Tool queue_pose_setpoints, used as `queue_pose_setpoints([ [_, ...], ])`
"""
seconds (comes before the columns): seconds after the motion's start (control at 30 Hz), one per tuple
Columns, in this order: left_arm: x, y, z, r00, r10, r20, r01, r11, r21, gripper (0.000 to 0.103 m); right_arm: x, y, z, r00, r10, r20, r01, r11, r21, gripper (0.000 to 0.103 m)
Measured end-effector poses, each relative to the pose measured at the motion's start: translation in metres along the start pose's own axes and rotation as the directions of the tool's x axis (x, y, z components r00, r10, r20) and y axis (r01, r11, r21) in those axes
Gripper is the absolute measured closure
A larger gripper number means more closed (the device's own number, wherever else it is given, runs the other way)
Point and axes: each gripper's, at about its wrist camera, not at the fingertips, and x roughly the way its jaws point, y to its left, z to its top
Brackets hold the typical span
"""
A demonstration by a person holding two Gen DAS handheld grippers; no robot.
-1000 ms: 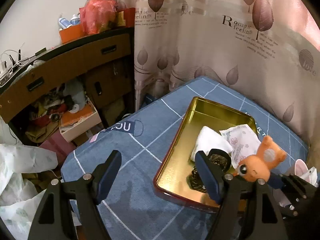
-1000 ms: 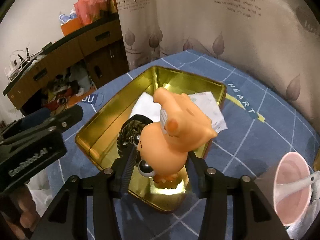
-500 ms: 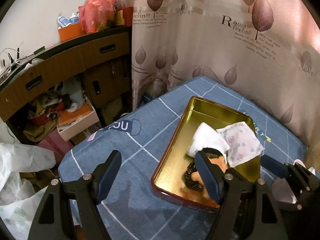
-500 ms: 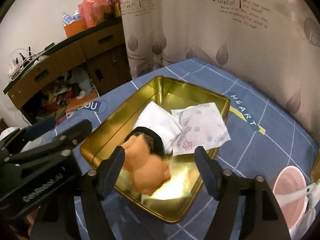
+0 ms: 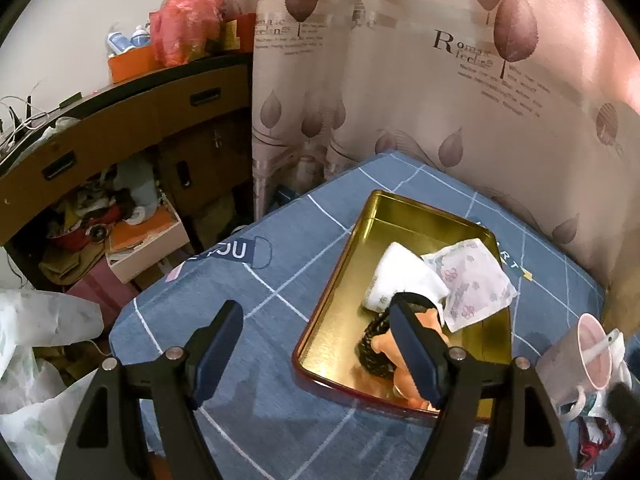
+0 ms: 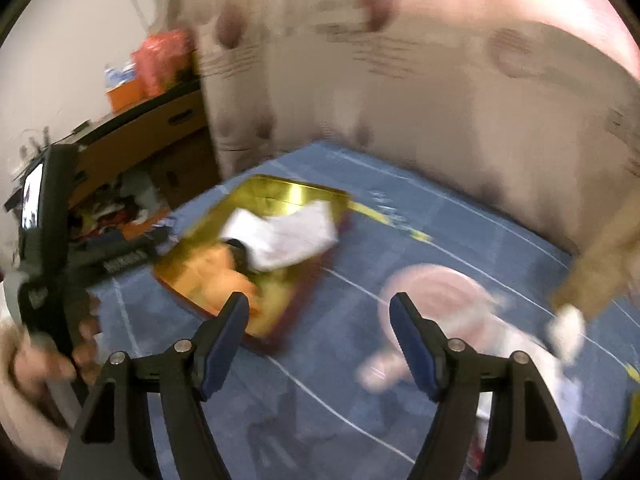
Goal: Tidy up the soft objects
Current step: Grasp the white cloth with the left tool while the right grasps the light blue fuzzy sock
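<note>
Right hand-held gripper (image 6: 318, 320) has just opened wide, now empty, and pulled back from the gold tray (image 5: 420, 222); the orange plush toy (image 6: 218, 276) it carried a second ago now lies inside. Left hand-held gripper (image 5: 316, 328) wide, empty over the blue-covered worktop (image 5: 256, 292). Toy stowed; likely next item.

Leaf-print curtain (image 5: 440, 92), brown desk (image 5: 120, 128) (cluttered underneath), white wall (image 5: 72, 8)

A pink mug (image 5: 588, 354) holding a white spoon (image 5: 602, 346) stands near the blue cloth's (image 5: 240, 276) right edge; a leaf-printed curtain (image 5: 420, 80) hangs behind.
</note>
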Motion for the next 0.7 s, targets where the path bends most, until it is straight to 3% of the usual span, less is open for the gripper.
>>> queue_pose_setpoints([
  [0.17, 0.0, -0.009, -0.003, 1.0, 0.003, 0.006, -0.003, 0.999, 0.033, 0.025, -0.037, -0.066, -0.036, 0.989, -0.146, -0.023, 0.147, 0.985, 0.085, 0.031],
  [0.33, 0.0, -0.019, -0.006, 1.0, 0.003, 0.011, -0.004, 0.997, 0.073, 0.025, -0.059, -0.145, -0.074, 0.958, -0.271, -0.096, 0.286, 0.936, 0.204, 0.03],
  [0.43, -0.002, -0.025, -0.008, 1.0, 0.003, 0.021, -0.005, 0.996, 0.092, 0.025, -0.06, -0.182, -0.097, 0.94, -0.304, -0.157, 0.337, 0.905, 0.26, 0.03],
  [0.7, -0.008, -0.046, -0.016, 0.999, -0.044, 0.02, 0.04, 0.984, 0.176, 0.025, -0.035, -0.227, -0.136, 0.93, -0.285, -0.233, 0.351, 0.876, 0.33, 0.03],
])
